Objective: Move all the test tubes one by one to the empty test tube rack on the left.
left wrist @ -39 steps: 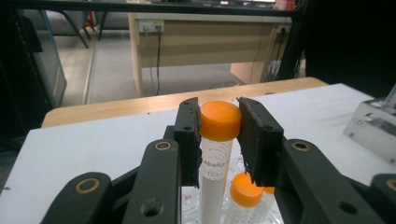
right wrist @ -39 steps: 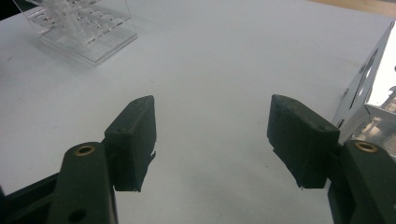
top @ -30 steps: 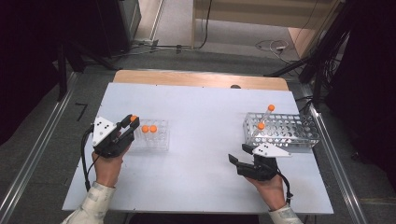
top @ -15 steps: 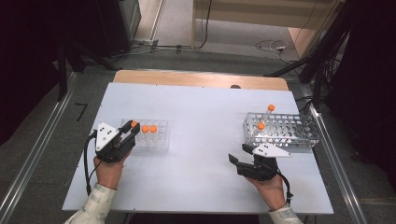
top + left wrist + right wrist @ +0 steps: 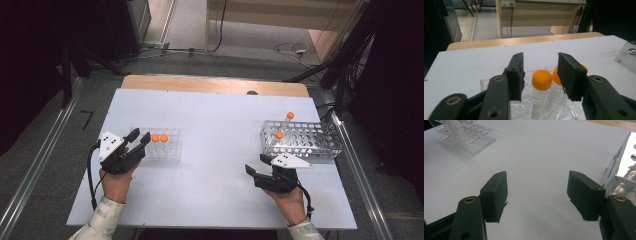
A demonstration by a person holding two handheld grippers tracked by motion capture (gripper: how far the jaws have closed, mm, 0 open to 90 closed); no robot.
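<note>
Just now the left gripper (image 5: pixel 540 72) jaws opened off an orange-capped tube (image 5: pixel 539 93).

A white table (image 5: pixel 215 125) with a wooden strip along its far edge carries two racks. A clear plastic rack (image 5: pixel 161 149) stands near its left side, and a metal rack (image 5: pixel 310 142) stands near its right edge, well apart.
</note>
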